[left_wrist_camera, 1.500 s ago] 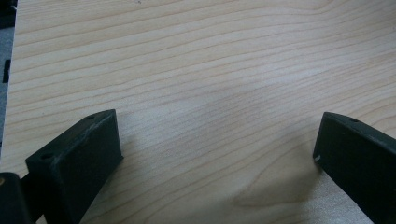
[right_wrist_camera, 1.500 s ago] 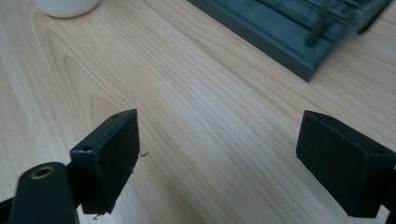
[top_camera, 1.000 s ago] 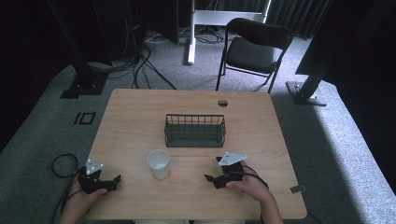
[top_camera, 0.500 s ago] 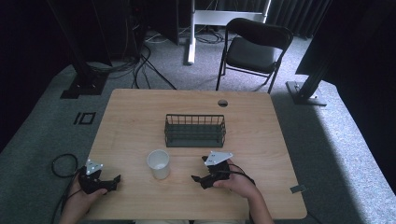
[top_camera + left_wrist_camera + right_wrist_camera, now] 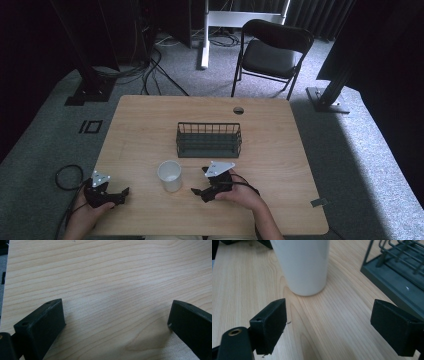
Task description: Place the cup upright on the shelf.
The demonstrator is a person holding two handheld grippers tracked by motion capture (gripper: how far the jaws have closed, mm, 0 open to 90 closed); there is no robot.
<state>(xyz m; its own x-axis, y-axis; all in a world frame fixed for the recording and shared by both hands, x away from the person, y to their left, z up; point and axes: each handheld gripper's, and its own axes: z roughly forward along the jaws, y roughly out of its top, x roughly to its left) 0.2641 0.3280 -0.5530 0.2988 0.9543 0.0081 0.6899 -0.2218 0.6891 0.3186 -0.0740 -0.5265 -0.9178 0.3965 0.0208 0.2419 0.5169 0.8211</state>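
Cup (image 5: 170, 175), white, upright on the bench (image 5: 280, 150), near-centre, a bit left of the middle. We see it in the right gripper view (image 5: 302, 265) just past the jaw tips and left of their centre line, base on the wood, not touching either jaw.

Right hand-held gripper (image 5: 199, 191) sits just right of the cup, low over the bench, pointing left toward it. Jaws spread wide apart, nothing between them but bare wood. Grey three-cornered plate on top. Person's right hand (image 5: 240, 192) wraps the body from the near side.

Wire basket (image 5: 208, 140), dark, rectangular, stands just beyond the cup and gripper, roughly mid-bench. We see its base and a corner at the right edge of the right gripper view (image 5: 397, 272). Apart from the cup.

Left hand-held gripper (image 5: 123, 192) is at the near-left edge of the bench, well apart from the cup, pointing right. Jaws wide apart in the left gripper view, only wood grain between them. Left hand (image 5: 90, 210) holds it; cable (image 5: 62, 175) loops on the floor to its left.

Small round hole (image 5: 238, 110) near the far edge of the bench. Black folding chair (image 5: 270, 50) on the grey carpet beyond the bench.
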